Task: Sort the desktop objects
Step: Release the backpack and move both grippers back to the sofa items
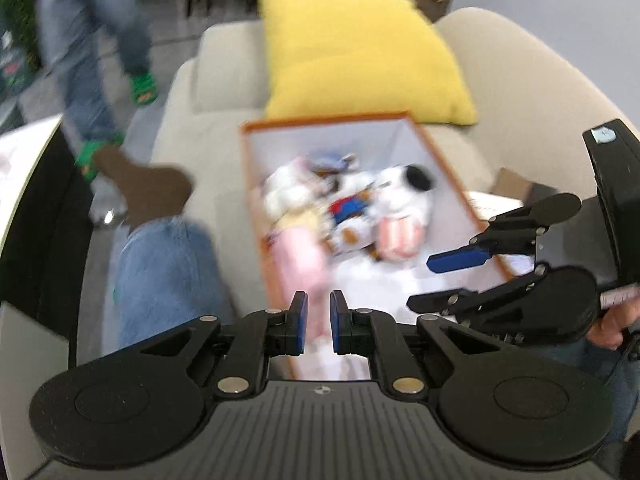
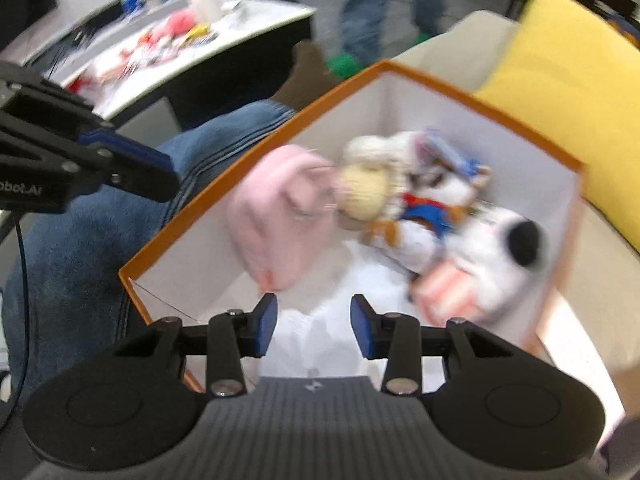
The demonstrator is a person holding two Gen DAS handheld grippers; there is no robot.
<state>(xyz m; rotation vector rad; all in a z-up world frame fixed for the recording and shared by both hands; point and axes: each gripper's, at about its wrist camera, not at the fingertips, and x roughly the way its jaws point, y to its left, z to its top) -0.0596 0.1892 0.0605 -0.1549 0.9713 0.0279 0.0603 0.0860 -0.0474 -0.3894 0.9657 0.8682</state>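
An orange-rimmed box with white walls sits on a beige sofa. Inside lie a pink plush, a white dog plush with a black nose, a cream plush and a plush in blue and red. My right gripper hovers open over the box's near end, nothing between its fingers. My left gripper is at the box's left side above a knee, its jaws nearly together and holding nothing.
A yellow cushion leans on the sofa behind the box. A person's knee in jeans lies left of the box. Another person in green shoes walks beyond. A low table holds several toys.
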